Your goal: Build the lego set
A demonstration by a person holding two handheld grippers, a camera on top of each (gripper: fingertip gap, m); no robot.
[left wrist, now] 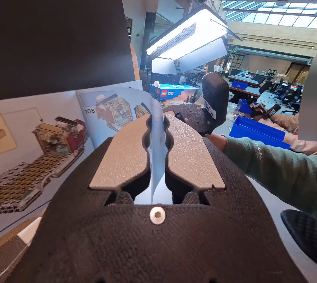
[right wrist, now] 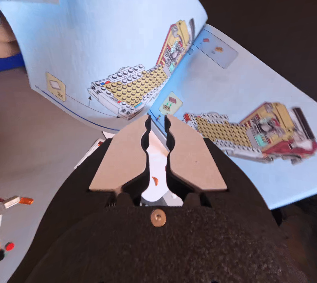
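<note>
While the left wrist view looks along the left gripper [left wrist: 157,118], its jaws stand nearly closed on a single page [left wrist: 158,139] of the instruction booklet [left wrist: 51,130], pinching the thin sheet edge-on so it curls upward between the pads; the booklet lies open to the left. Beyond it sit the set's box [left wrist: 173,92], a blue bin [left wrist: 257,131] and the right gripper [left wrist: 205,112], seen from behind in a green-sleeved hand. Right wrist view: the right gripper [right wrist: 157,117] hovers over the booklet's lower edge [right wrist: 223,180], jaws a narrow gap apart, holding nothing that I can see; the lifted page [right wrist: 103,43] arches above. Loose pieces, one orange [right wrist: 25,200], lie on the table at lower left. Judgement: the paper is light, limp and easily creased or torn; best held near a free corner with gentle pressure.
</note>
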